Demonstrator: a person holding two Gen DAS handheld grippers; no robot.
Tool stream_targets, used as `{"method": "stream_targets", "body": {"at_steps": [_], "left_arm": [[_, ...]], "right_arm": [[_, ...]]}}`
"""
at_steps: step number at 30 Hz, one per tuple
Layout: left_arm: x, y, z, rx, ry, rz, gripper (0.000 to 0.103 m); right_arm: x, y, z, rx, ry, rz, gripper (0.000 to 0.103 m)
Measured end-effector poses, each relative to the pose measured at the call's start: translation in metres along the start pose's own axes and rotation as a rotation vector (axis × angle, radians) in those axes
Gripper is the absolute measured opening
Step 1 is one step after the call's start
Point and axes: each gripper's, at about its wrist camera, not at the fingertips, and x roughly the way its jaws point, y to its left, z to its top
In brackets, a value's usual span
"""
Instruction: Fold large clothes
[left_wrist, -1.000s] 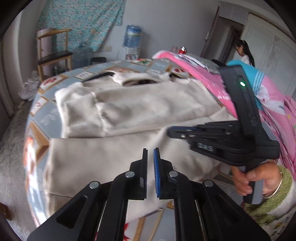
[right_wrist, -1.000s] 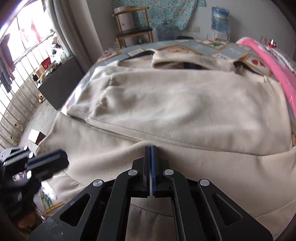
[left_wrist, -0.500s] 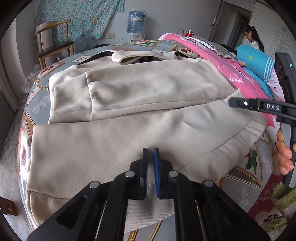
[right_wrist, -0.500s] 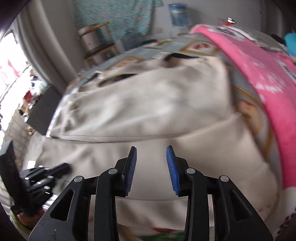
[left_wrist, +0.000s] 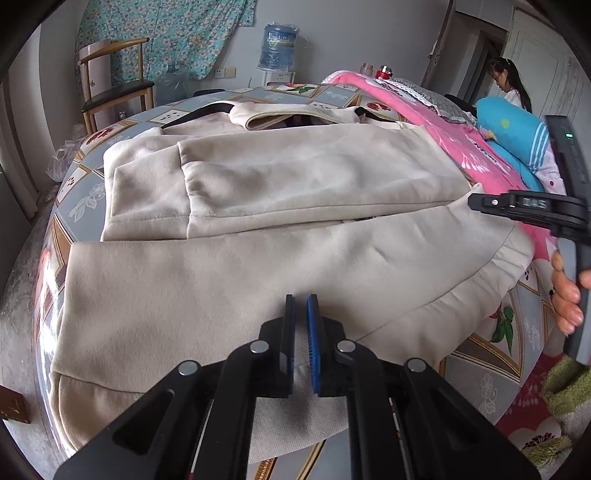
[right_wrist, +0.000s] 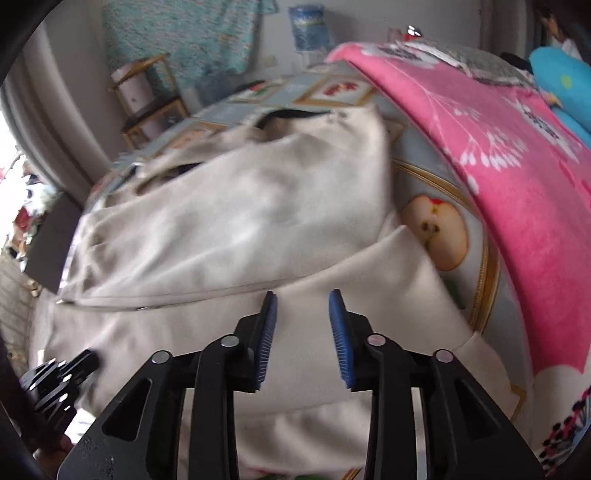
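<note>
With the left gripper (left_wrist: 300, 325) pressed together and the right gripper (right_wrist: 303, 332) spread empty, the coat's (left_wrist: 258, 280) near hem is being left loose, risking slippage off the table (left_wrist: 491, 373).

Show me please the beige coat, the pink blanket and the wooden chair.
beige coat (left_wrist: 280, 184): left wrist view, folded upper panel.
pink blanket (right_wrist: 517, 177): right wrist view, middle of its flowered surface.
wooden chair (left_wrist: 110, 46): left wrist view, curved backrest.
</note>
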Motion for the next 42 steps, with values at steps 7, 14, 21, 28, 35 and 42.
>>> {"method": "stream_targets", "body": {"at_steps": [7, 14, 21, 28, 35, 42], "left_arm": [[0.0, 0.002, 0.0, -0.001, -0.001, -0.018, 0.008], [-0.003, -0.002, 0.001, 0.024, 0.011, 0.011, 0.008], [-0.035, -0.021, -0.003, 0.089, -0.012, -0.069, 0.011], [-0.014, -0.043, -0.024, 0.156, 0.085, -0.011, 0.012], [-0.013, -0.035, -0.023, 0.096, 0.093, -0.038, 0.012], [-0.014, -0.032, -0.022, 0.069, 0.099, -0.051, 0.012]], "right_arm": [[-0.008, 0.078, -0.045, -0.277, 0.071, 0.15, 0.034], [0.007, 0.078, -0.071, -0.321, 0.104, 0.115, 0.033], [0.007, 0.084, -0.075, -0.339, 0.089, 0.09, 0.033], [-0.002, 0.074, -0.066, -0.265, 0.088, 0.122, 0.034], [-0.022, 0.023, -0.057, -0.154, 0.04, 0.014, 0.038], [-0.007, 0.004, -0.07, -0.126, 0.07, -0.053, 0.038]]}}
